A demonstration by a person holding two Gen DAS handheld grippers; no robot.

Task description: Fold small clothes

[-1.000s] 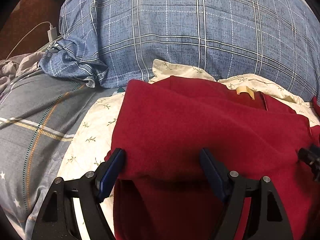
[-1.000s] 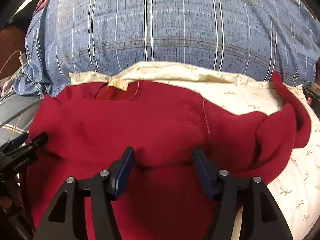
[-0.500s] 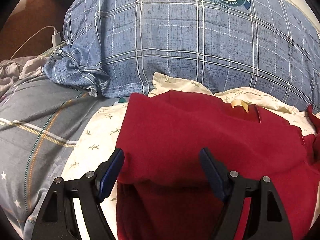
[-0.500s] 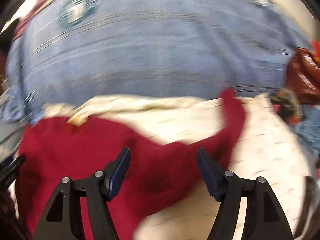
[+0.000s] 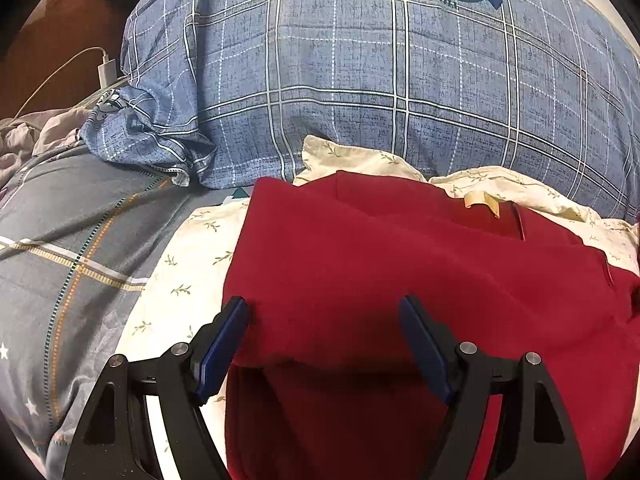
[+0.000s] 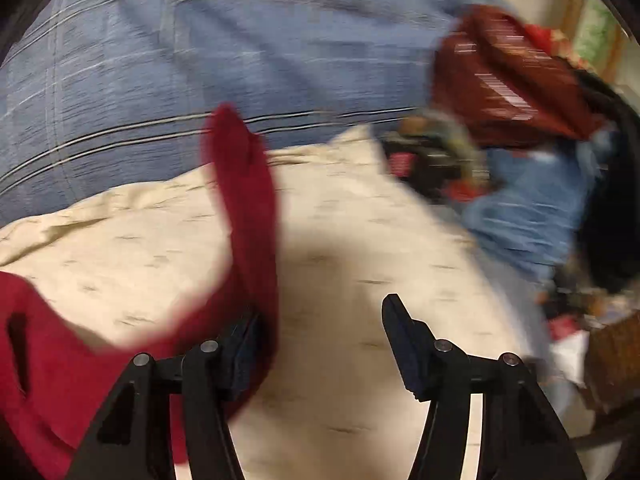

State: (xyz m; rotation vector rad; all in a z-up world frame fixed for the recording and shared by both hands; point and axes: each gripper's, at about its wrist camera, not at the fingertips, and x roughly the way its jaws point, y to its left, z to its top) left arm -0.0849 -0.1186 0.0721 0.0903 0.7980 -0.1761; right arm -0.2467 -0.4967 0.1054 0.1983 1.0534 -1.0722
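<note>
Red fleece top [image 5: 360,264] spread on cream leaf-print sheet [image 5: 188,264] against blue plaid pillow [image 5: 360,80], round crest lettering unreadable, tan neck label [image 5: 482,202] blank, left tool [image 5: 324,312] open astride a fold, right tool [image 6: 320,320] open, just closing, sleeve [image 6: 248,208] beside one finger, view blurred.

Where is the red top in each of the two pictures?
Left wrist view: the red top fills the lower middle and right, spread on the cream leafy sheet, its near edge between the open jaws.
Right wrist view, blurred: the red top runs from the lower left corner in a strip up the middle, beside one finger.
Shared landmark: the blue checked pillow across the top of both views.
</note>
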